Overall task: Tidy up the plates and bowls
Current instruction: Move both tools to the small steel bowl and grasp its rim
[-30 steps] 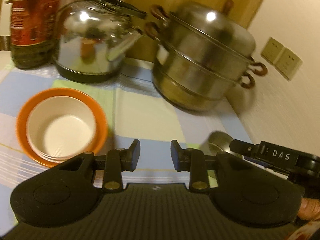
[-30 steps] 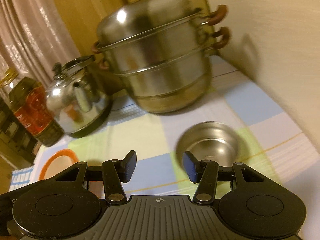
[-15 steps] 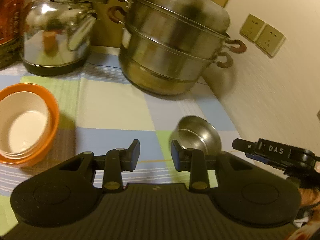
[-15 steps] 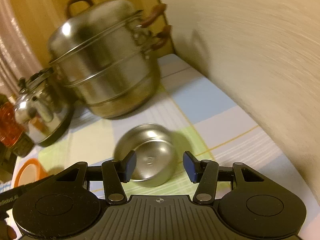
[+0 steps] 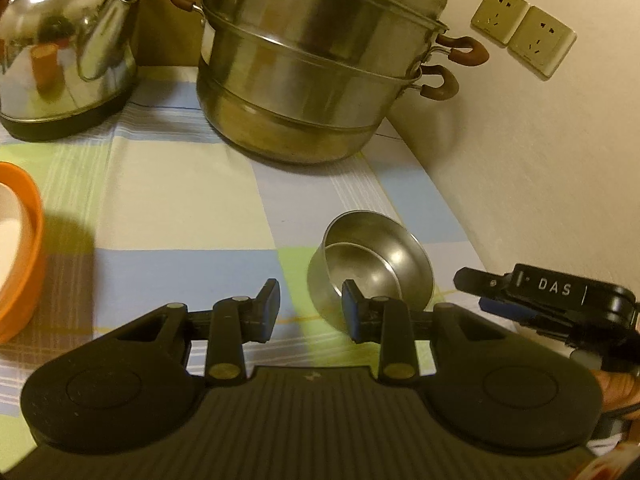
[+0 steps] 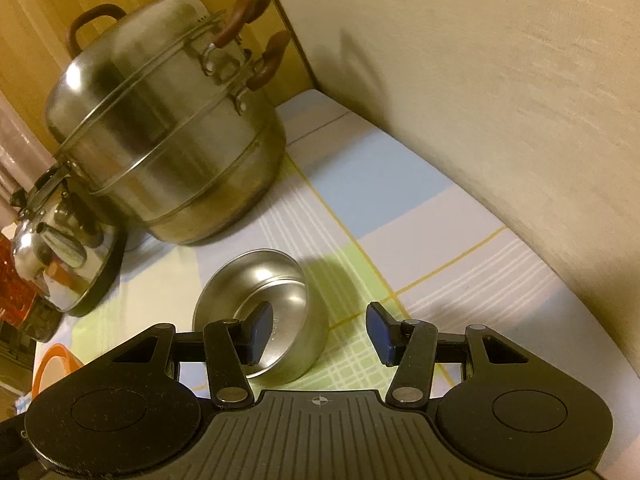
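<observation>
Right wrist shows our right gripper (image 6: 318, 330) spread apart, its left finger (image 6: 258, 332) inside the bowl (image 6: 260, 312) at 10 o'clock. Light, stiff, slick steel; we'd pinch the rim. Left gripper (image 5: 310, 310) also apart.

Left wrist view: steel bowl sitting ahead of parted jaws.

The left gripper (image 5: 309, 310) is hovering with jaws apart over the checked tablecloth (image 5: 180, 196). The steel bowl (image 5: 370, 270) is sitting just beyond its right finger. The right gripper (image 5: 560, 300) is showing at right. An orange bowl (image 5: 24, 252) is lying far left; steamer pot (image 5: 320, 60) and kettle (image 5: 68, 48) are standing behind.
</observation>
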